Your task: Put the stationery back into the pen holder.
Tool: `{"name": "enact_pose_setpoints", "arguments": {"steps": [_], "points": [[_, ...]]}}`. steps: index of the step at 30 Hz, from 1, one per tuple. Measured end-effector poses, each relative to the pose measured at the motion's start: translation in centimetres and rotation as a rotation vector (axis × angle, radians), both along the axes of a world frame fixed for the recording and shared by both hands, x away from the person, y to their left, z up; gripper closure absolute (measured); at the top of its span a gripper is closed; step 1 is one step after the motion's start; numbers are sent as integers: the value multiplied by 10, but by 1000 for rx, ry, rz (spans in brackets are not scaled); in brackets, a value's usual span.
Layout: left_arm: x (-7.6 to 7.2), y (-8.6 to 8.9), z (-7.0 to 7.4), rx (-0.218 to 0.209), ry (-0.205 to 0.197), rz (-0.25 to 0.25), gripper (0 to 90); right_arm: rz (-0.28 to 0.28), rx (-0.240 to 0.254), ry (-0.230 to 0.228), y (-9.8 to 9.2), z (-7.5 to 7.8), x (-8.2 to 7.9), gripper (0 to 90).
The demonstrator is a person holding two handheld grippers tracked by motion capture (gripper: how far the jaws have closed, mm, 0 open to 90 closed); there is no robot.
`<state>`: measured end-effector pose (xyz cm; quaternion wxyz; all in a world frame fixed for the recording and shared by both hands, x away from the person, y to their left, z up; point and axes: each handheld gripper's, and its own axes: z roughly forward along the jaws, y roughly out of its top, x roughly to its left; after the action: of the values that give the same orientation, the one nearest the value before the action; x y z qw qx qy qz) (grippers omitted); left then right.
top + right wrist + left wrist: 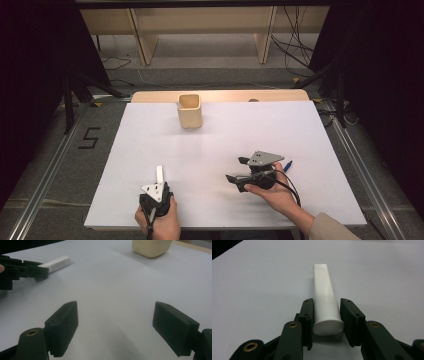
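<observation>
left gripper (pixel 327 315) clamps white tube (pixel 324 292) at frame centre; right gripper (pixel 115 327) jaws wide, empty, lower frame.

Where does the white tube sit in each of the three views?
High view: the white plastic tube lies lower left of centre, ahead of the left gripper.
Left gripper view: centre, its capped end between the jaws.
Right gripper view: upper left.
Shared landmark: the beige square cup, except in the left gripper view.
</observation>
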<state>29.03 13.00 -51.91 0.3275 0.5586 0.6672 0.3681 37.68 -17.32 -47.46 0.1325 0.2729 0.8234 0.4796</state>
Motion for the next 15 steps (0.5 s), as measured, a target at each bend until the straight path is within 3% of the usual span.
{"name": "enact_pose_setpoints", "arguments": {"steps": [9, 15], "points": [[0, 4, 2, -21, -4, -40, 649, 0, 1, -1, 0, 0, 0, 216], [4, 3, 11, -13, -13, -89, 649, -1, 1, -1, 0, 0, 0, 215]]}}
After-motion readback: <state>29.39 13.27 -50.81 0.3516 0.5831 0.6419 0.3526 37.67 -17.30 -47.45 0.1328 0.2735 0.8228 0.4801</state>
